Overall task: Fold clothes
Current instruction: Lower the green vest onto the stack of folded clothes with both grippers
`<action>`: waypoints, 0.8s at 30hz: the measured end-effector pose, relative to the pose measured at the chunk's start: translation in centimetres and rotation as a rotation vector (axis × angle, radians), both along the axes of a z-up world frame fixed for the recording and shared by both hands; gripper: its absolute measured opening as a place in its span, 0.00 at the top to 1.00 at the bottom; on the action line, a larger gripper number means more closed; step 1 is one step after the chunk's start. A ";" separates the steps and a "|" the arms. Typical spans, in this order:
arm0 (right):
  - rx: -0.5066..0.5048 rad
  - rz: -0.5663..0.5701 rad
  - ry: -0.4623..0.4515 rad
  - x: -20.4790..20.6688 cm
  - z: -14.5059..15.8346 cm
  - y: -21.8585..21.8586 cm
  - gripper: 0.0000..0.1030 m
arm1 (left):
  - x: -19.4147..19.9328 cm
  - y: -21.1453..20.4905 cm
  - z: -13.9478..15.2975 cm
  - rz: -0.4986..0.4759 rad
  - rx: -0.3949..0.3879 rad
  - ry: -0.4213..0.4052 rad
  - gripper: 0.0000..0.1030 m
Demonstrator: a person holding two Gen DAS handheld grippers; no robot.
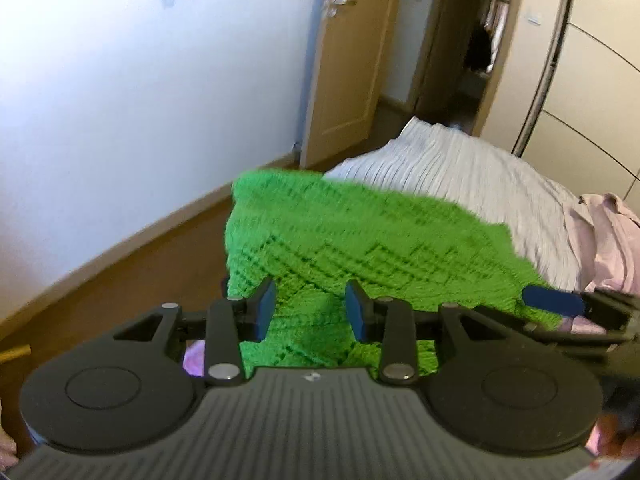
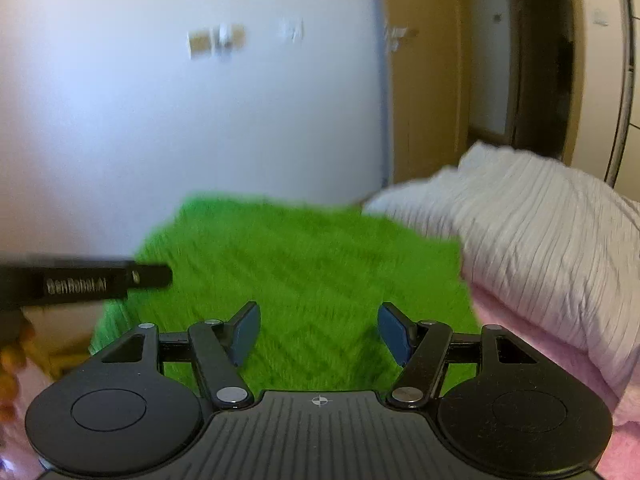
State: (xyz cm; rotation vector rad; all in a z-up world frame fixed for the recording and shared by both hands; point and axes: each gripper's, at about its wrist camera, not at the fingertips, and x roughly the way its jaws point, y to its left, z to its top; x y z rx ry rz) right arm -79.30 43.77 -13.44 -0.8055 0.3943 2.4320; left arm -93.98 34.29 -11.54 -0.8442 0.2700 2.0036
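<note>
A bright green knitted garment (image 1: 360,240) lies spread over the corner of the bed, its left edge hanging toward the floor. In the left wrist view, my left gripper (image 1: 312,308) hovers over its near part with the blue pads (image 1: 266,308) apart and nothing pinched between them. My right gripper (image 1: 552,302) shows at the right edge of the same garment. In the right wrist view, the right gripper (image 2: 319,332) stands wide open above the green knit (image 2: 300,260), holding nothing. The left gripper's black finger (image 2: 120,278) reaches in from the left.
A white ribbed duvet (image 1: 460,168) covers the bed behind the green knit. A pale pink garment (image 1: 612,236) lies at the right, with pink bedding (image 2: 560,360) below it. Wooden floor (image 1: 140,280) and a white wall are on the left. An open door (image 1: 344,60) and a wardrobe (image 1: 592,80) stand beyond.
</note>
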 end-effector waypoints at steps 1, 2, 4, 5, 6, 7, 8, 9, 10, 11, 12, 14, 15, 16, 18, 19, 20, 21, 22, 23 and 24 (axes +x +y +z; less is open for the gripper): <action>0.002 0.001 -0.007 -0.2 -0.4 0.0 0.40 | 0.0 0.1 -0.1 0.003 -0.003 0.001 0.68; 0.000 0.002 -0.010 -0.4 -0.5 0.0 0.40 | 0.1 0.2 0.0 0.001 -0.014 0.009 0.68; -0.013 -0.010 -0.011 -0.4 0.0 0.2 0.40 | 0.5 0.1 0.9 -0.007 -0.017 0.018 0.68; -0.017 -0.014 -0.001 -0.2 0.5 0.2 0.40 | 0.6 -0.2 1.4 -0.006 -0.015 0.017 0.67; -0.020 -0.012 0.009 0.1 1.0 0.2 0.40 | 0.8 -0.5 1.8 -0.003 -0.018 0.011 0.64; -0.024 -0.009 0.015 0.6 1.3 0.0 0.40 | 0.9 -0.8 2.2 0.001 -0.018 0.004 0.60; -0.030 -0.007 0.016 1.0 1.7 -0.2 0.40 | 1.2 -1.3 2.7 0.005 -0.016 -0.005 0.56; -0.039 -0.009 0.017 1.4 1.9 -0.5 0.39 | 1.5 -1.7 3.1 0.005 -0.018 -0.008 0.49; -0.053 -0.014 0.016 1.9 2.1 -0.6 0.39 | 2.0 -2.2 3.5 0.004 -0.027 -0.005 0.42; -0.073 -0.022 0.012 2.5 2.2 -0.8 0.38 | 2.4 -2.5 3.8 0.003 -0.038 0.002 0.41; -0.094 -0.031 0.011 3.1 2.3 -0.9 0.37 | 3.0 -2.9 4.1 0.001 -0.049 0.009 0.39; -0.143 -0.041 0.013 4.5 2.7 -1.6 0.35 | 4.2 -3.8 4.7 -0.004 -0.067 0.017 0.36; -0.156 -0.043 0.013 5.1 2.9 -2.0 0.34 | 4.8 -4.2 5.0 -0.007 -0.073 0.016 0.33; -0.166 -0.044 0.018 5.8 3.2 -2.4 0.33 | 5.4 -4.7 5.2 -0.008 -0.077 0.014 0.30; -0.191 -0.047 0.028 7.3 3.8 -3.5 0.32 | 6.6 -5.6 5.8 -0.018 -0.088 0.006 0.28; -0.206 -0.049 0.030 8.0 4.1 -4.0 0.32 | 7.4 -6.2 6.0 -0.022 -0.089 0.006 0.27; -0.222 -0.054 0.034 8.7 4.4 -4.5 0.31 | 8.1 -6.9 6.3 -0.023 -0.091 0.007 0.26; -0.236 -0.058 0.041 9.6 4.8 -5.0 0.31 | 8.9 -7.6 6.5 -0.025 -0.092 0.008 0.23; -0.246 -0.059 0.048 10.4 5.1 -5.4 0.31 | 9.6 -8.3 6.8 -0.024 -0.092 0.012 0.20; -0.253 -0.058 0.051 11.2 5.5 -6.0 0.31 | 10.4 -9.0 7.1 -0.022 -0.092 0.016 0.19; -0.257 -0.055 0.054 11.8 5.9 -6.2 0.31 | 11.2 -9.9 7.4 -0.020 -0.092 0.023 0.18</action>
